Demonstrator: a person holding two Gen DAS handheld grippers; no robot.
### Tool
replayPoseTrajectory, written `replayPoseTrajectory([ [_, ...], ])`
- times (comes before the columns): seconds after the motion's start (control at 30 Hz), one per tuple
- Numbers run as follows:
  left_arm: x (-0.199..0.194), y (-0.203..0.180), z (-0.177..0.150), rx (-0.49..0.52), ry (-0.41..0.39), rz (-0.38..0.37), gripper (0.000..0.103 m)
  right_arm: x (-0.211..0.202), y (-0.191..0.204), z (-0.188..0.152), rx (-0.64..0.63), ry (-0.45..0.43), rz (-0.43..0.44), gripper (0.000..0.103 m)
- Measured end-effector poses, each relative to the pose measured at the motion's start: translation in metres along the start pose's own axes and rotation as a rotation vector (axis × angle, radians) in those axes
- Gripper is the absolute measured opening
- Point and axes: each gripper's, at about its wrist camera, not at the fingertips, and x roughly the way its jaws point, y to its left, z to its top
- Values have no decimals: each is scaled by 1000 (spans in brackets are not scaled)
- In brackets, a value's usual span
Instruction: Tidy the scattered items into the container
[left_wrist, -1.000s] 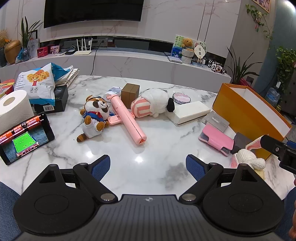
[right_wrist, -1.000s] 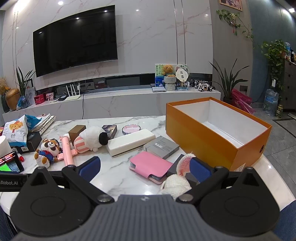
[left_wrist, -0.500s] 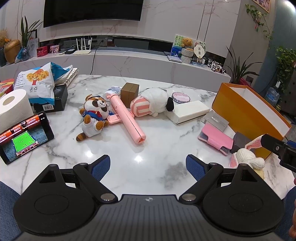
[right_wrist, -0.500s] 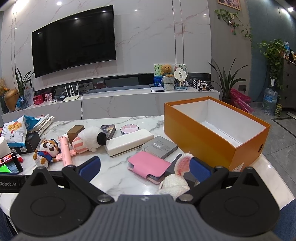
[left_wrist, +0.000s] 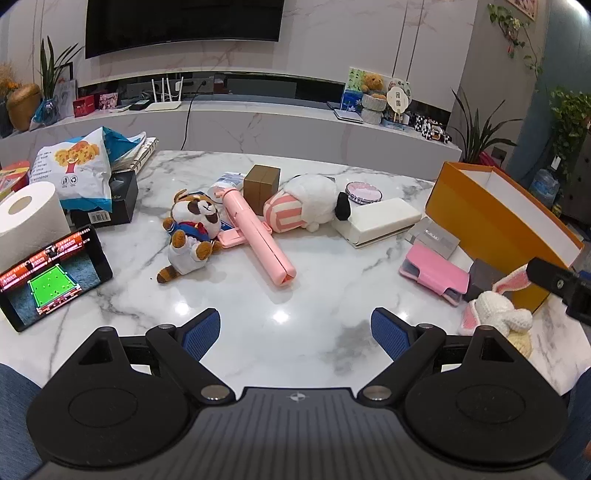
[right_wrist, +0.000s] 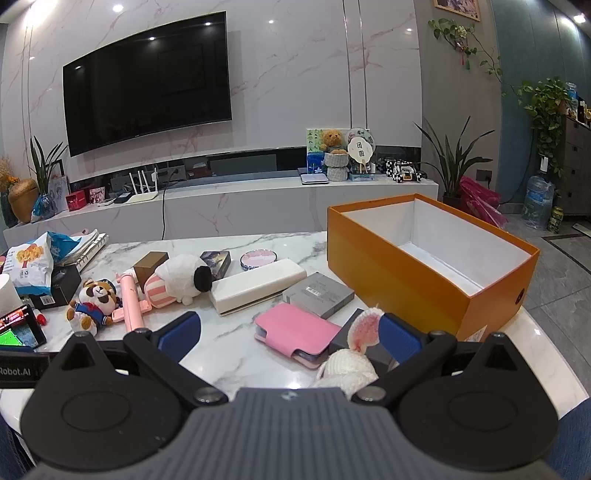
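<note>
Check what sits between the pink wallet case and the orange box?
A grey flat box lies between the pink wallet case and the orange cardboard box, clearest in the right wrist view.

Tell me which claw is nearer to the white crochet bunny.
Right. The right claw hangs open just over the crochet bunny, whose pink ear rises beside its right finger. The left claw is open over bare marble, off to the bunny's left.

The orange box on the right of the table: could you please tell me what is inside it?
The orange box looks empty: the right wrist view shows bare white inner walls and floor. The strip of floor just behind its near orange wall is hidden, so something low there cannot be excluded.
</note>
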Motion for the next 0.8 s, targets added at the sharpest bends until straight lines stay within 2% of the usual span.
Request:
replayPoseTrajectory([
  [0.13,-4,4,5,41,9,-28,103,-1,-2,7,-7,-7,5,103],
  [0.23,-11,1,9,112,9,-33,103,-1,-7,13,-18,7,29,103],
  [0.4,-28,-2,17,180,-7,-46,103,-11,-19,23,-127,-18,58,103],
  [0.5,-41,-1,21,195,-4,-30,103,-22,-32,30,-158,-47,78,103],
  [0.57,-50,-2,22,211,13,-6,103,-28,-39,36,-175,-28,73,103],
  [0.63,-56,-1,24,190,28,9,103,-34,-45,41,-193,-18,70,103],
  [0.7,-53,1,25,144,34,-13,103,-36,-51,43,-202,-41,55,103],
  [0.8,-35,0,20,132,32,-36,103,-28,-61,42,-144,-59,19,103],
])
